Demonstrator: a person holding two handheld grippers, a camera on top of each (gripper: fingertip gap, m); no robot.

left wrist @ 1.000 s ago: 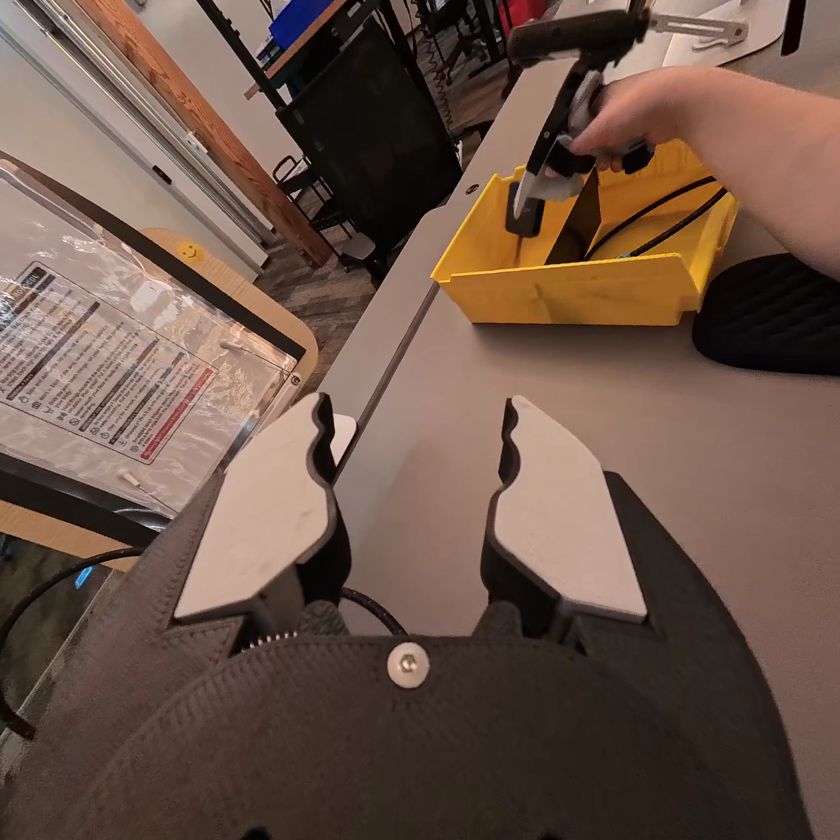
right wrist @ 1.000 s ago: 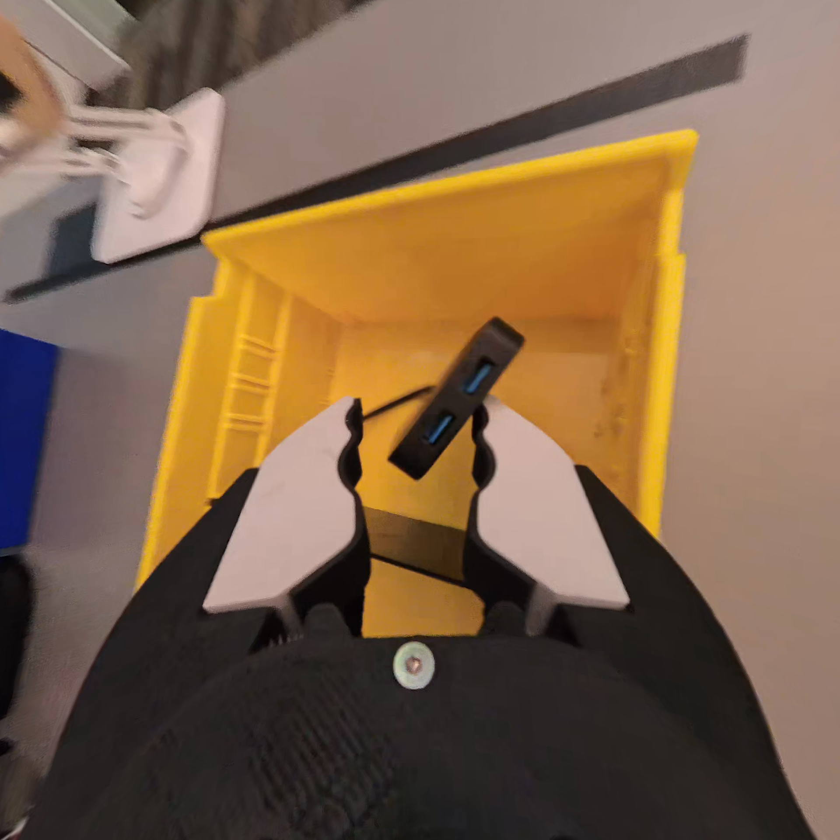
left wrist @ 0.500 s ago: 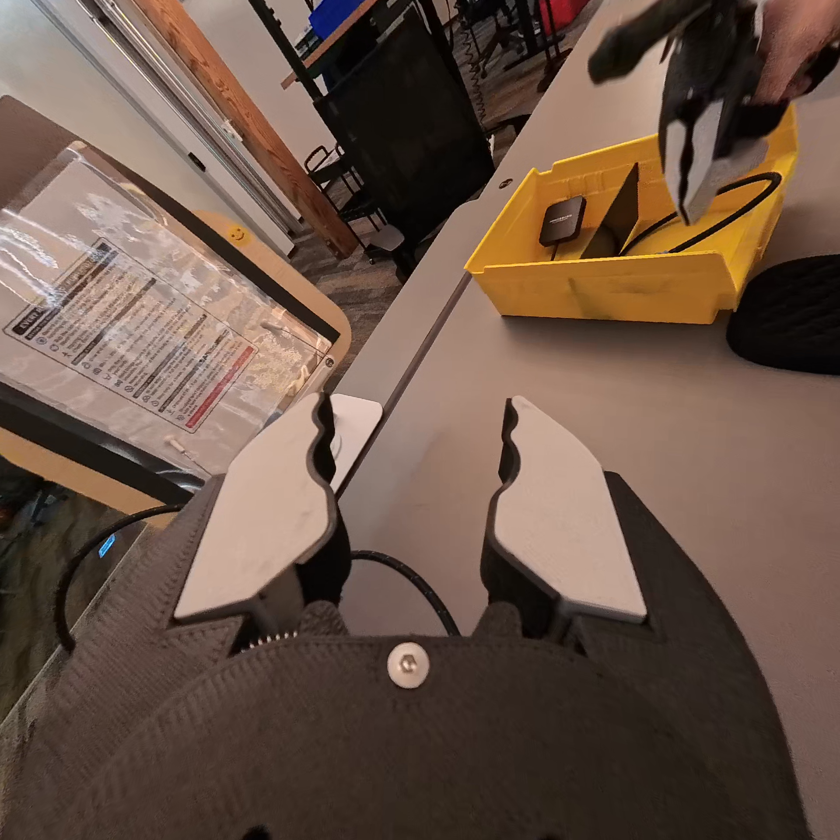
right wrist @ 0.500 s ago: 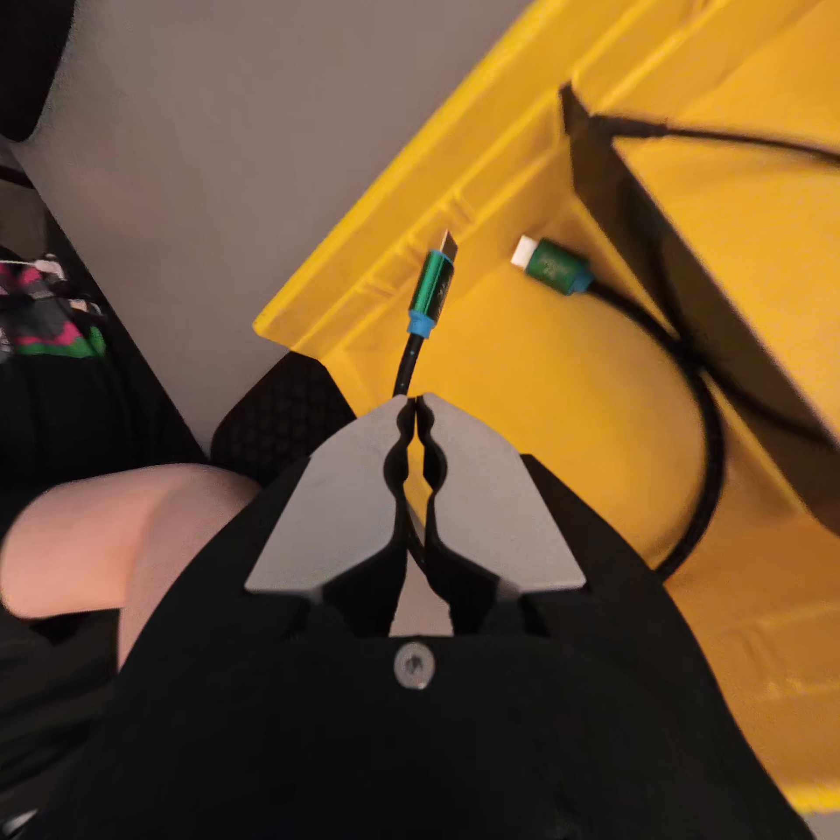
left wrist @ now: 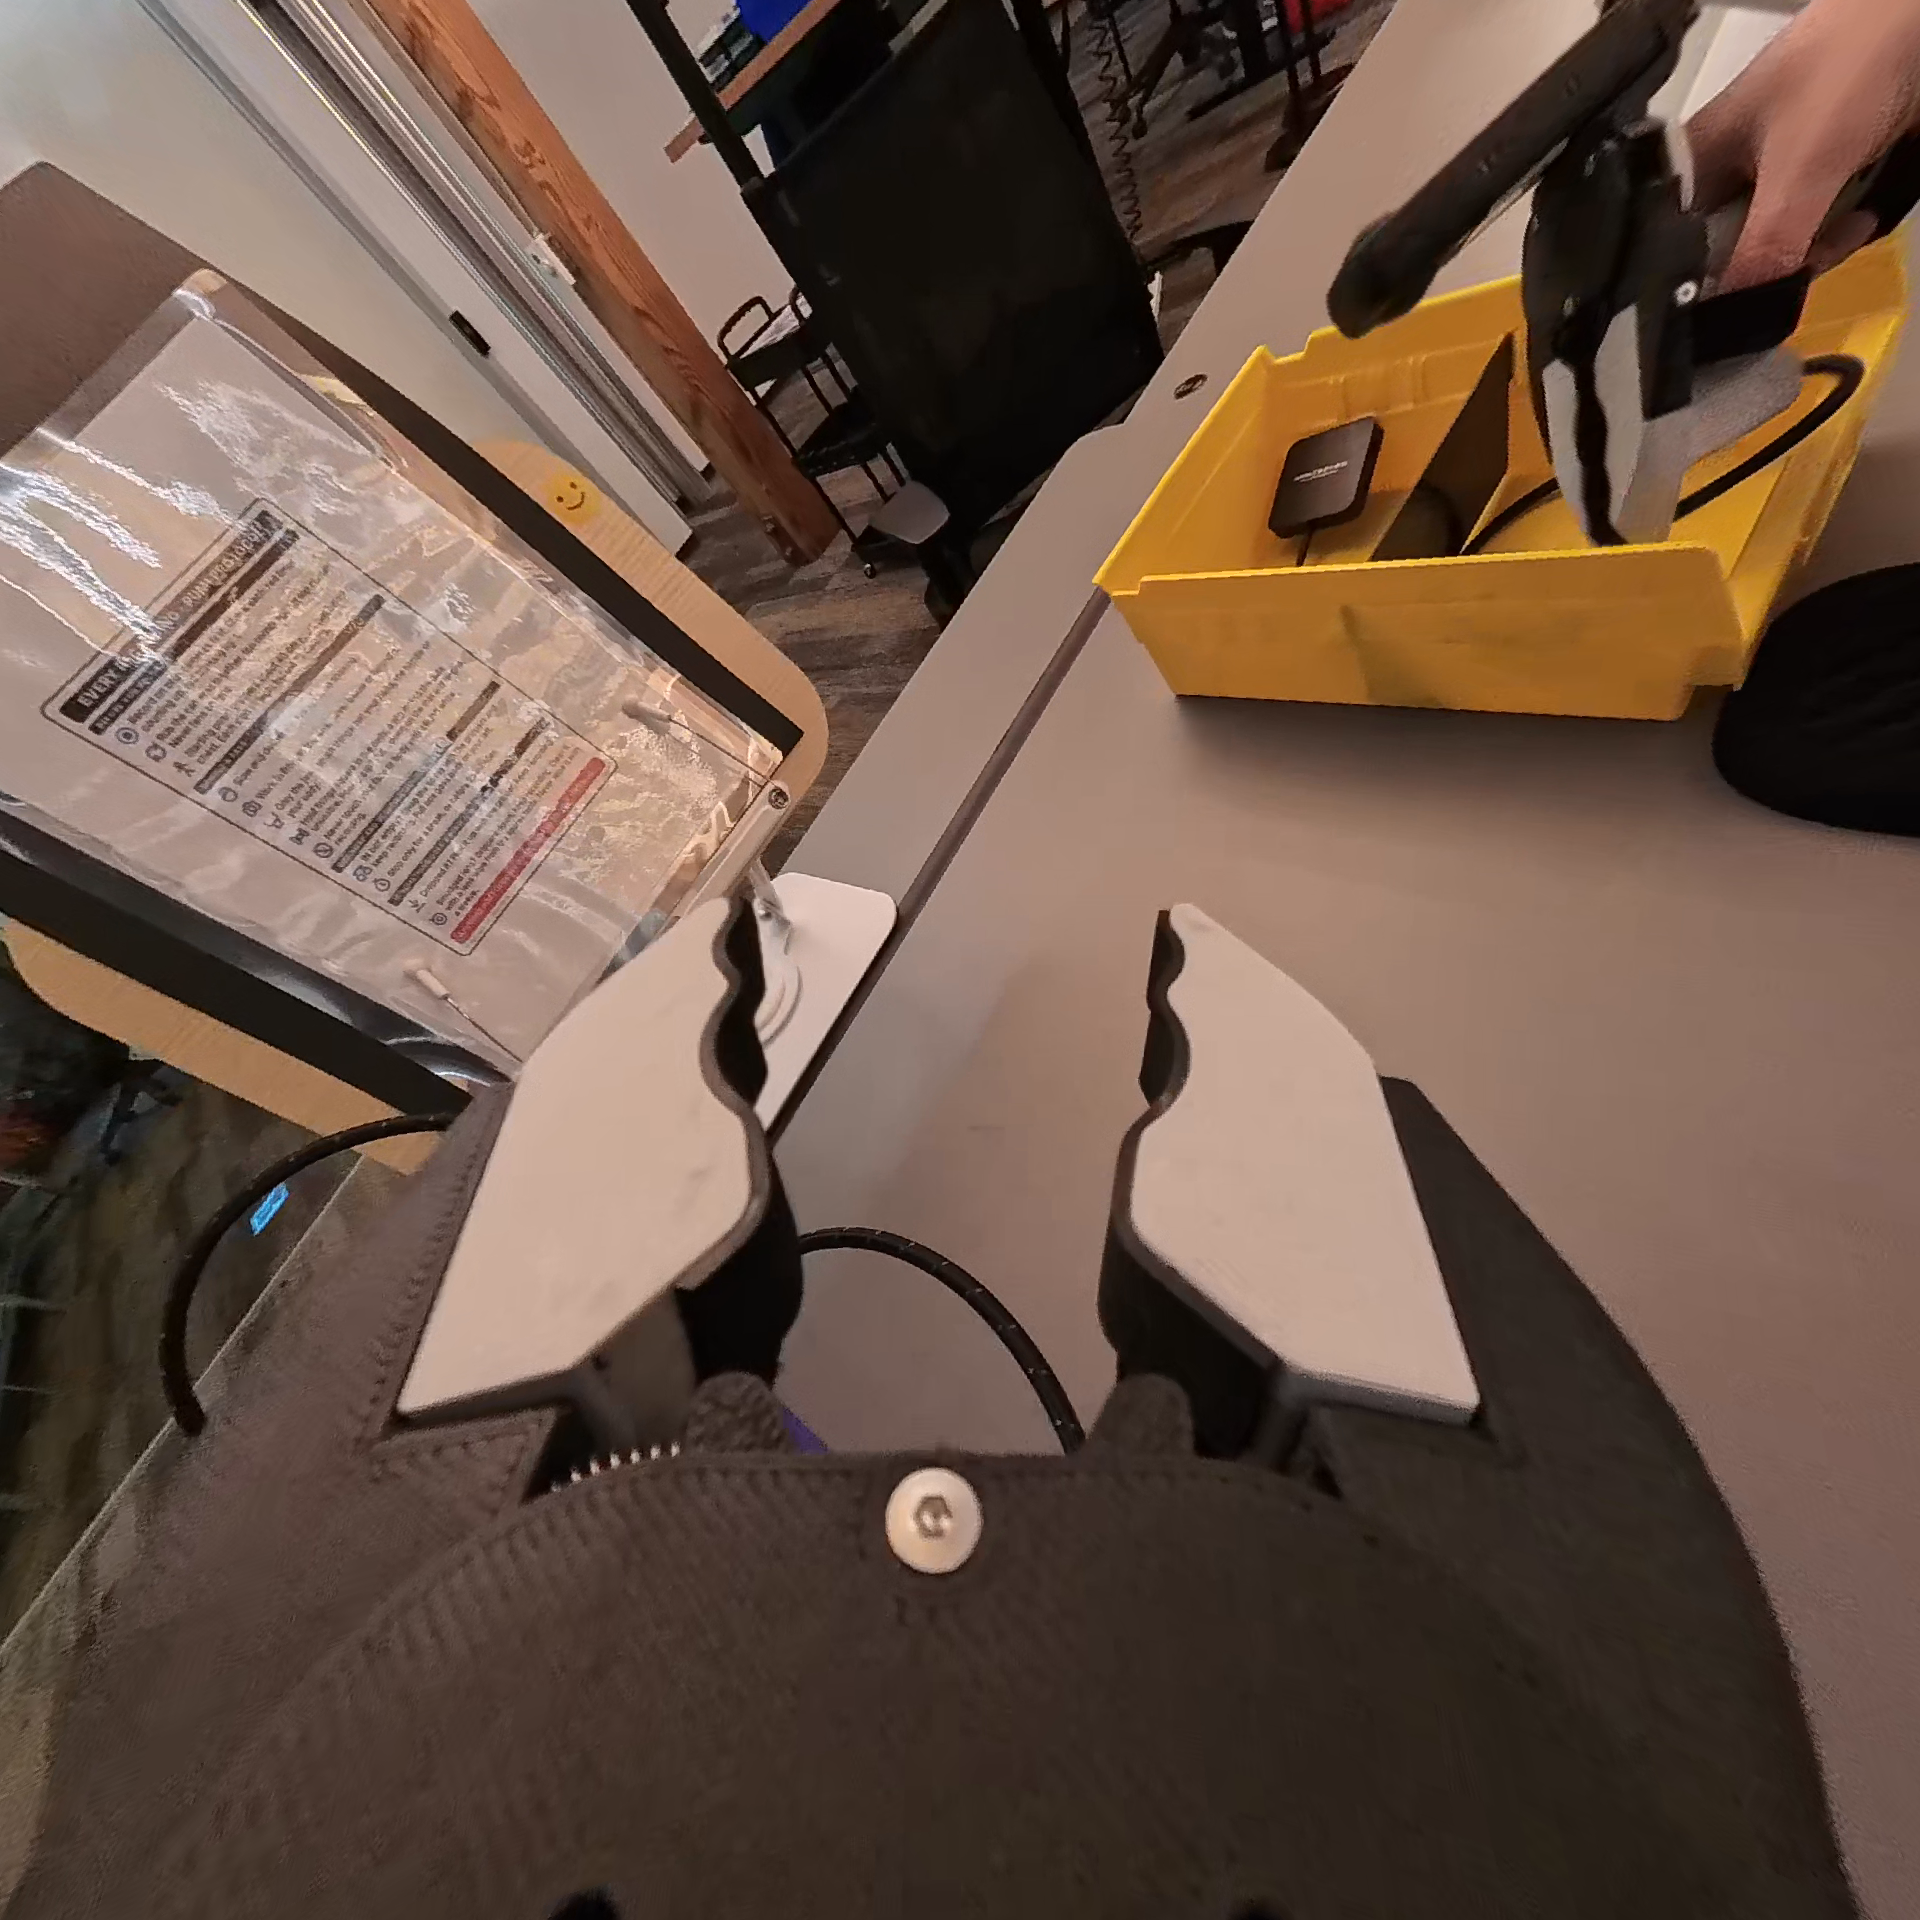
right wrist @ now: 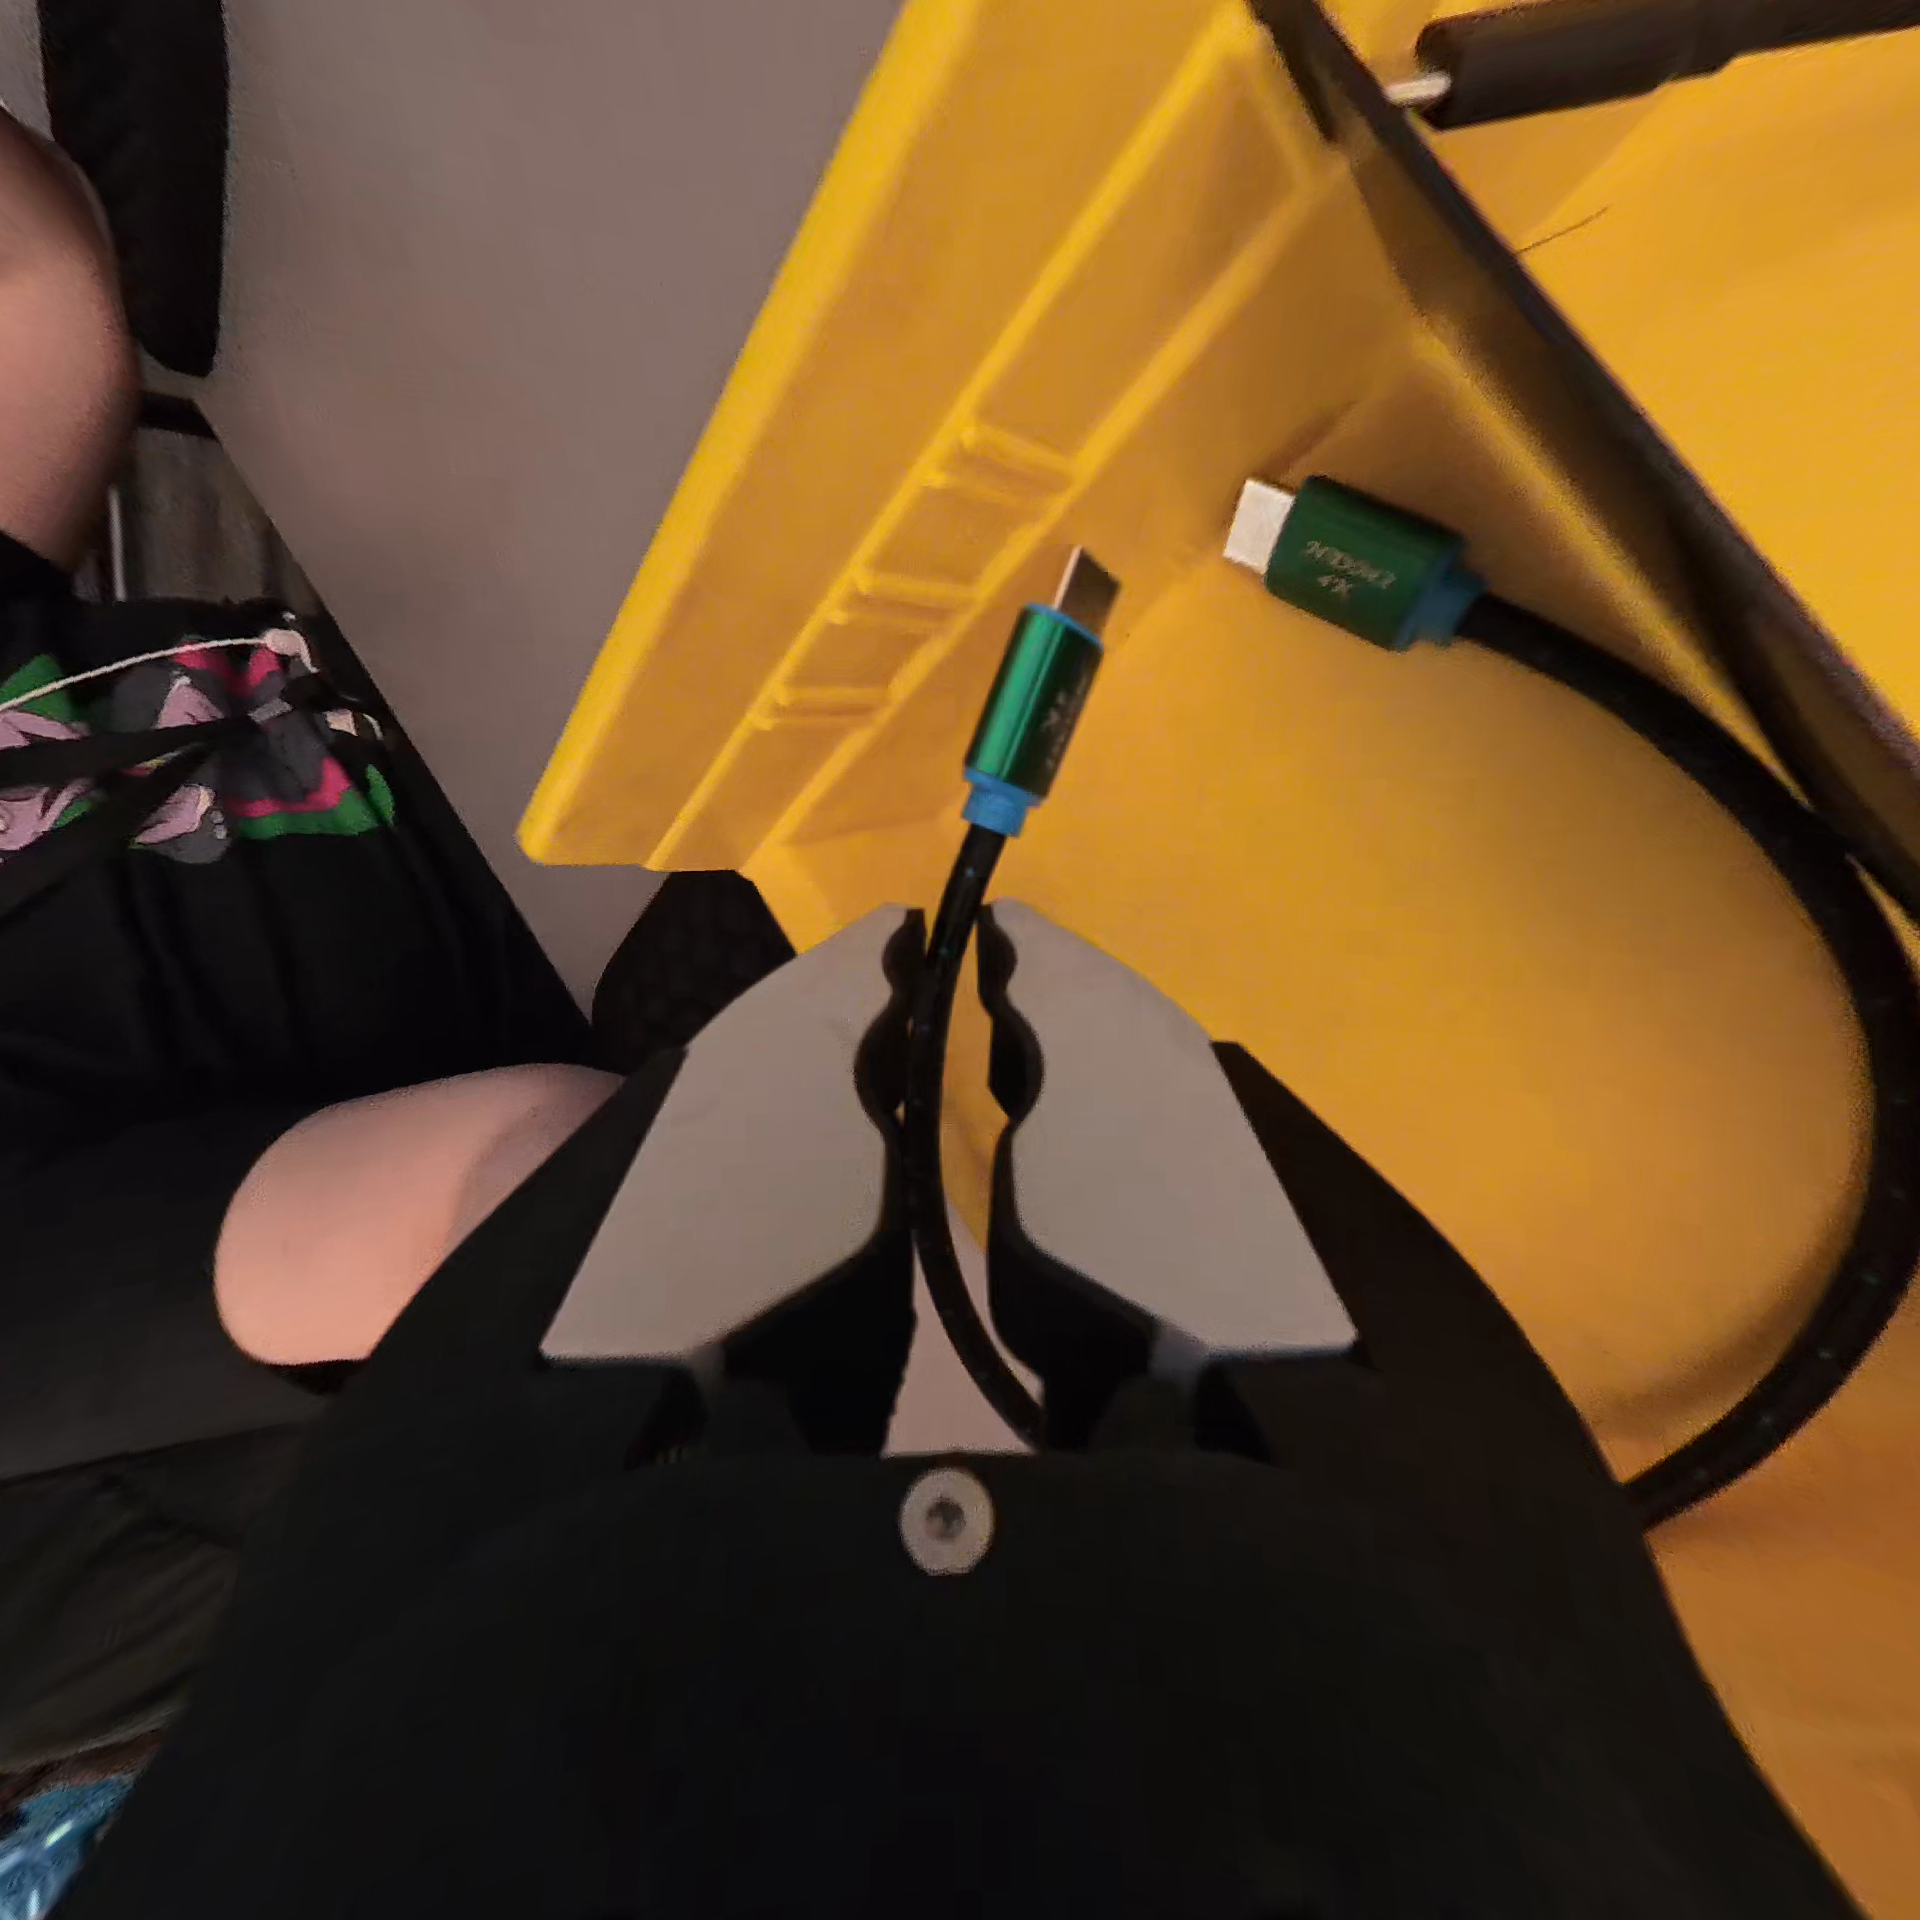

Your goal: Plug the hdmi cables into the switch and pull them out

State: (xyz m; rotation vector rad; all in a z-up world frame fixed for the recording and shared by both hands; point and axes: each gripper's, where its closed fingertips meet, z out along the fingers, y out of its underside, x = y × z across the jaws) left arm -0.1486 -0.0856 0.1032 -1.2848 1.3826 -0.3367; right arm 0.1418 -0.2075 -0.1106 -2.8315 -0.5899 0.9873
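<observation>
Left wrist view: the left gripper hovers low over the near part of the grey table, its 2 jaws spread wide with nothing between them. A thin black cord curves across the table beneath the jaws. On the far right stands the yellow bin, split by a dark divider; the black switch lies in the left compartment. The right gripper, held by a hand, hangs over the right compartment. A dark pad lies just right of the bin, and a clear-covered printed sheet stands at the left.

Right wrist view: the right gripper is nearly closed around a black braided hdmi cable, gripping the cord just behind its green plug (blue collar, metal tip pointing away from the jaws). The plug is raised above the bin floor. The second green plug lies flat on that floor to the right, its cord looping back toward the gripper.
</observation>
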